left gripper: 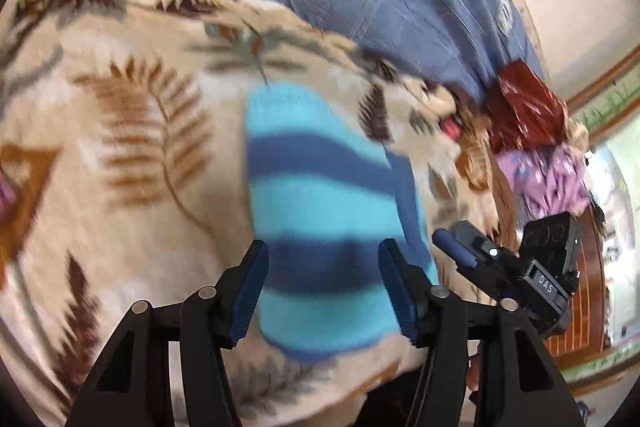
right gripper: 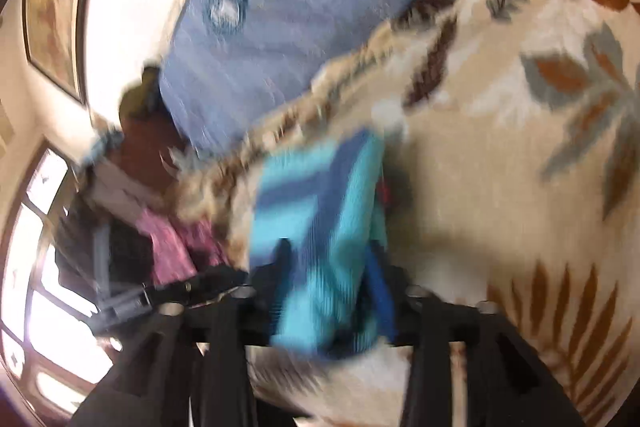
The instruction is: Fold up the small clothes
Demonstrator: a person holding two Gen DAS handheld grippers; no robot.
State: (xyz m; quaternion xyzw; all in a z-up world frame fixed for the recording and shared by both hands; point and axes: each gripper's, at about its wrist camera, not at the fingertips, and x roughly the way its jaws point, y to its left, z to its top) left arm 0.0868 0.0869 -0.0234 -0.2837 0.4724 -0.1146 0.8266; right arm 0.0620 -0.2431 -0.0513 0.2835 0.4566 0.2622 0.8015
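Striped garment (left gripper: 320, 227) lies on the leaf-print blanket (left gripper: 120, 147); your left tongs (left gripper: 324, 279) hang spread above it, your right tongs (right gripper: 324, 267), at 3 o'clock, seemingly pinch its edge mid-fold. Next, carry that edge across.

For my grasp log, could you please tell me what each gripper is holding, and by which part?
The left gripper is open, holding nothing. The right gripper looks shut on the turquoise and navy striped knit garment, apparently at its near edge; blur hides the exact spot.

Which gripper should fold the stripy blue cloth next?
Probably the left gripper: it is open, with the striped cloth lying flat between its fingers. The right gripper view is blurred; its grasp is unclear.
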